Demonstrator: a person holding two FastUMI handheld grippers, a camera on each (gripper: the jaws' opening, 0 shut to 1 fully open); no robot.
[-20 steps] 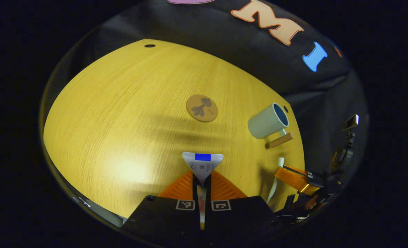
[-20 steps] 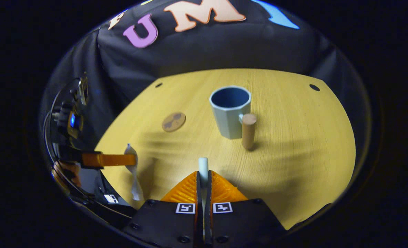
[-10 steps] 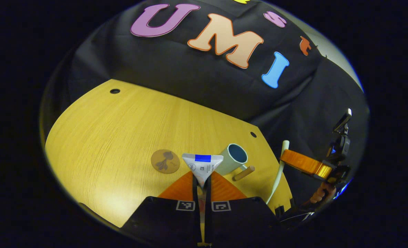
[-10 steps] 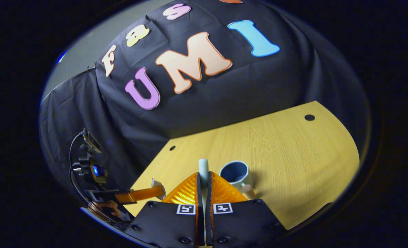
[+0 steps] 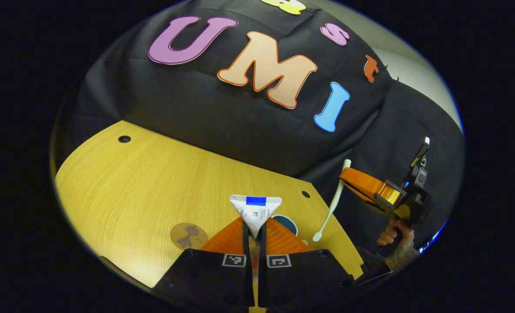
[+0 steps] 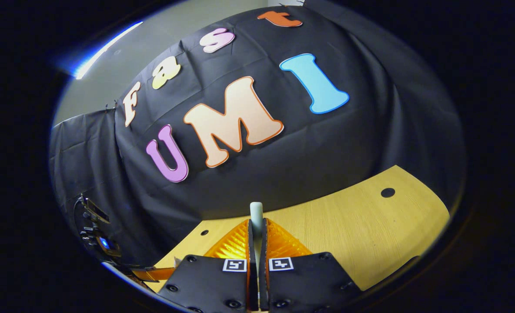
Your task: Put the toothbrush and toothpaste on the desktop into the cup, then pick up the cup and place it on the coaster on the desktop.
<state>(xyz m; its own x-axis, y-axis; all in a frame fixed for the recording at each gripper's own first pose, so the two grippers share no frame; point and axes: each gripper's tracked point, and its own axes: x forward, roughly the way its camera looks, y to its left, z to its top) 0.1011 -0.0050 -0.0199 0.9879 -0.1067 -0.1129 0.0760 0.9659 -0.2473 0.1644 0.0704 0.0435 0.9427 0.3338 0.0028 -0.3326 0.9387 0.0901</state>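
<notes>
A yellow wooden table (image 5: 144, 182) stands in front of a black cloth wall. Two hand-held grippers are raised above it, each carrying one item.

In the left gripper view, the left gripper (image 5: 254, 230) has its fingers pressed together on the toothpaste (image 5: 255, 209), a flat white tube whose crimped end sticks up between them. Just behind the fingers, a sliver of the cup (image 5: 289, 223) shows its dark inside, near the table's far right corner. The round brown coaster (image 5: 188, 235) lies on the table to the left of the cup, apart from it.

Farther to the right in the same view, a hand (image 5: 393, 232) holds the right gripper (image 5: 352, 179), whose fingers clamp the toothbrush (image 5: 332, 204) near its top. The toothbrush hangs down at a slant, its lower end in the air beside the table's right edge, not in the cup.

In the right gripper view, the toothbrush's pale end pokes up between the closed fingers (image 6: 240, 243).

Likely risks: both items head for one narrow cup, so the grippers could collide; a slanted toothbrush could catch the rim and tip the cup; the slim tube could slip
</notes>
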